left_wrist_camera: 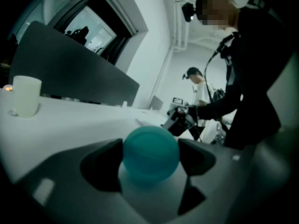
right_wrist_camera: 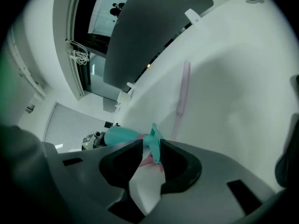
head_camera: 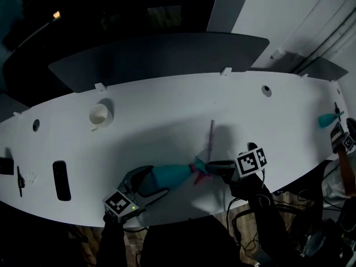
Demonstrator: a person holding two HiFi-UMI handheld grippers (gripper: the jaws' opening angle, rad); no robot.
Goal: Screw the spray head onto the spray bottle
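Near the table's [head_camera: 167, 107] near edge, our left gripper [head_camera: 157, 181] clamps the smooth, round-bottomed teal bottle [head_camera: 173, 175], which lies flat. Our right gripper [head_camera: 214, 167] has its jaws narrowly parted around the angular spray head [head_camera: 199, 168]. We cannot see the neck joint. A thin pink tube [head_camera: 211, 135] lies beyond.

I looked down on a long white table [head_camera: 167, 102] in a dim room, with a dark partition panel [head_camera: 156, 57] standing along its far edge. A white wall [head_camera: 295, 15] rose behind on the right. The left gripper view showed a bright window [left_wrist_camera: 93, 29] beyond the panel. The right gripper view showed a grey ribbed blind [right_wrist_camera: 67, 125].
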